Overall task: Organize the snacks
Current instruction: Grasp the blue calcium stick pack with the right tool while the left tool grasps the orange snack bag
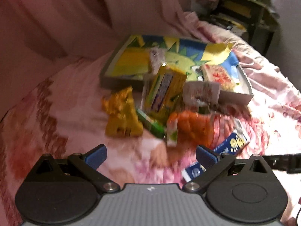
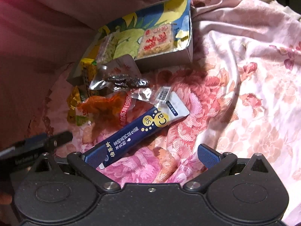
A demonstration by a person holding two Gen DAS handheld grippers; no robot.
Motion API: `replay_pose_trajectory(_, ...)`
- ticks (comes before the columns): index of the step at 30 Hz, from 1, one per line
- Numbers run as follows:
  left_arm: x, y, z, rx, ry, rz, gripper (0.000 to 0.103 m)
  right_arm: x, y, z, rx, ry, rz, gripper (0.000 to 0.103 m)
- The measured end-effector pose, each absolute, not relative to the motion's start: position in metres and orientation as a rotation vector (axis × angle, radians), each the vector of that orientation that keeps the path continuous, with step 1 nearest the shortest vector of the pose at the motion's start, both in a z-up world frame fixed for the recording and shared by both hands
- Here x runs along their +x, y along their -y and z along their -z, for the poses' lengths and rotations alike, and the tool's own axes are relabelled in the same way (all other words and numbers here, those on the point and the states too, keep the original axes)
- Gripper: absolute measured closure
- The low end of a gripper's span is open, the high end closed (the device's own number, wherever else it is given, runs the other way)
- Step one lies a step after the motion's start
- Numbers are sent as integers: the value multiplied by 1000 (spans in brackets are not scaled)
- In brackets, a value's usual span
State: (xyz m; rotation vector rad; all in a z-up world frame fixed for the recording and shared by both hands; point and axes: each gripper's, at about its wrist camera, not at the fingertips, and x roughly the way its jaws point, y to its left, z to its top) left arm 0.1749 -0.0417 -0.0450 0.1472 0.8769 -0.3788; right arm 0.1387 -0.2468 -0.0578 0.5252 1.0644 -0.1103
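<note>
Left wrist view strongly blurred, so no readable print on any packet there. Left gripper (image 1: 151, 155) with blue pads wide apart, nothing between them, above the pink flowered bedcover (image 1: 65, 98). Ahead of it a loose heap of snacks: golden crinkled packet (image 1: 122, 114), yellow packet with purple panel (image 1: 164, 92), orange packet (image 1: 190, 126), green bar (image 1: 150, 123) partly buried under the others. Behind the heap, a shallow cardboard tray (image 1: 120, 83) with a colourful cartoon lining, holding a red-and-white rice cracker pack (image 1: 220, 75); print unreadable. Right wrist view sharper. Right gripper (image 2: 151, 155) also spread open and holding nothing; the near end of a dark blue stick sachet (image 2: 139, 131) cut off behind its left finger (image 2: 95, 156), contact not clear. Readable on the sachet: "Se" and "Ca" in yellow circles, plus a line of Chinese characters. On the orange packet (image 2: 101, 107) the number "1988" in red. Silver foil wrapper (image 2: 116, 79) crumpled, label hard to make out. Dark furniture (image 1: 242, 17) at top right, details lost in shadow.
</note>
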Motion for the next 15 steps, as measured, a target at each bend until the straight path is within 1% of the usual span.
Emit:
replay_pose_trajectory(9, 197, 69, 57, 364, -668, 549, 1, 163, 217, 76, 466, -1053, 99, 1)
replay_pose_trajectory(15, 214, 74, 61, 334, -660, 689, 2, 177, 188, 88, 372, -1033, 107, 1)
